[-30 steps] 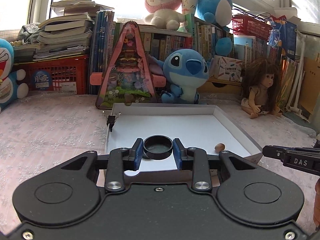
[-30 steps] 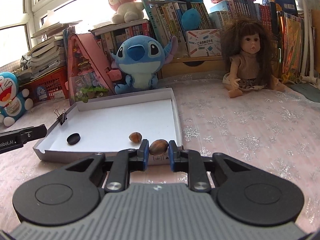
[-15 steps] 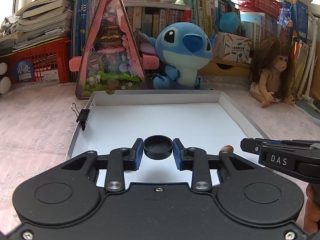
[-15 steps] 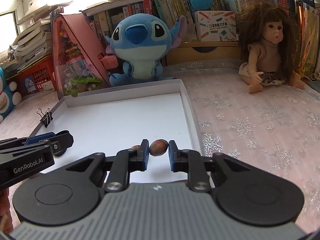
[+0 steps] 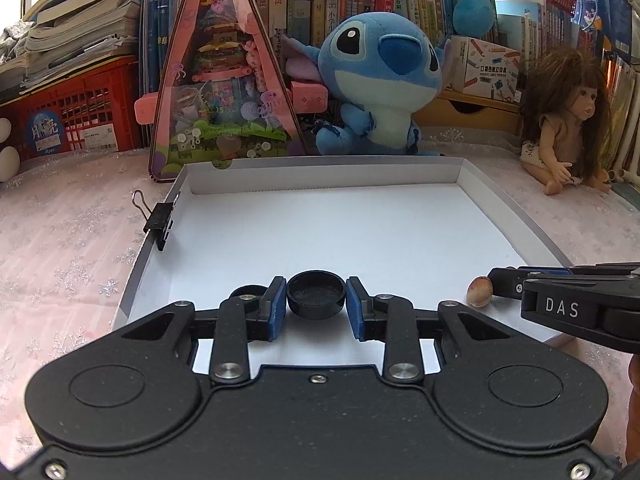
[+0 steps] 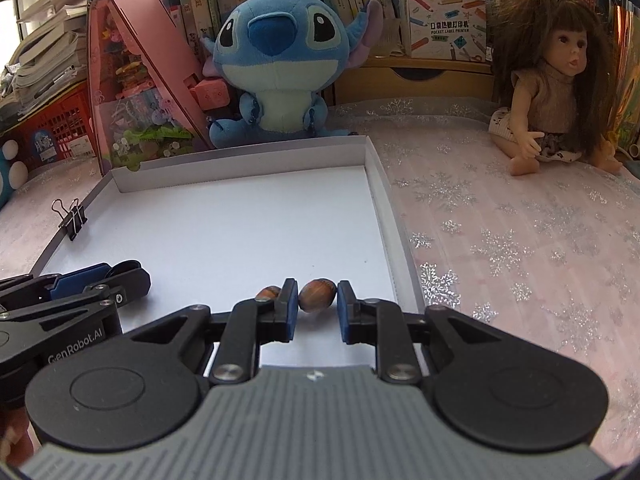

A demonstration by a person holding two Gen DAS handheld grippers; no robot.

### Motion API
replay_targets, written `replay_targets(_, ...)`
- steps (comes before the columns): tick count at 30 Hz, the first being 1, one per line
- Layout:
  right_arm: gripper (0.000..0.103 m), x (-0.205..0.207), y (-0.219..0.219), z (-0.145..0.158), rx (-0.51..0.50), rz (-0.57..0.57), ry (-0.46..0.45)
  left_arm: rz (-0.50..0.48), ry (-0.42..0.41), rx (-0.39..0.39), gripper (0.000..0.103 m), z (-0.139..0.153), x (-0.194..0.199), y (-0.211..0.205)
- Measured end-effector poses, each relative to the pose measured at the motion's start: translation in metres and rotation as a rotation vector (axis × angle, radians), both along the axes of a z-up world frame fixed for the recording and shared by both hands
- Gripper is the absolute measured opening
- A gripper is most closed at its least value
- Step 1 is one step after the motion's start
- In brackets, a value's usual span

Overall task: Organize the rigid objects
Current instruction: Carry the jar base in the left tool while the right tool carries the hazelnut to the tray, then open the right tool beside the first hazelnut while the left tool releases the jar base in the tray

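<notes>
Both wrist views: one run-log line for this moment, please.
left tongs: shut on black cap | right tongs: shut on hazelnut | both above white tray | already in tray: second hazelnut, second black cap

Black cap (image 5: 316, 295) and brown nut (image 6: 317, 295) held over white tray (image 5: 320, 168)

Left hand-held gripper (image 5: 317, 304): black housing, blue finger pads (image 5: 275, 307), silver screws. Right hand-held gripper (image 6: 318, 304): ribbed grey cover, black linkages, "DAS" marking on its side.

two black caps (image 5: 316, 295) (image 5: 245, 291), two hazelnuts (image 6: 317, 300) (image 6: 269, 293), one binder clip (image 5: 158, 219), one white tray (image 5: 320, 184), one blue plush (image 5: 380, 80), one doll (image 5: 568, 120).
</notes>
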State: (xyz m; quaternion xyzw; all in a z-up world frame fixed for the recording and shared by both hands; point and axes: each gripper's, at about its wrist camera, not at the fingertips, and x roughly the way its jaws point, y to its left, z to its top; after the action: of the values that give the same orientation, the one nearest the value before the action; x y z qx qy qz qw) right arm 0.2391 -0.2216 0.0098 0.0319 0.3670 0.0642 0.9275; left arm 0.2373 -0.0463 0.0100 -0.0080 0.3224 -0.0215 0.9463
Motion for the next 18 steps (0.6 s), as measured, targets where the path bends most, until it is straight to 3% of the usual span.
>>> replay_targets(13,0.025,0.0027,0.0002,-0.0015,0.008,0.004,0.012,-0.017,0.01,-0.001,0.03,-0.0041,0.0036,-0.0057)
replay_targets(18,0.036,-0.0012,-0.0078,0.0031,0.069,0.004,-0.003,-0.016,-0.005,-0.012,0.033,0.0,-0.0011,-0.002)
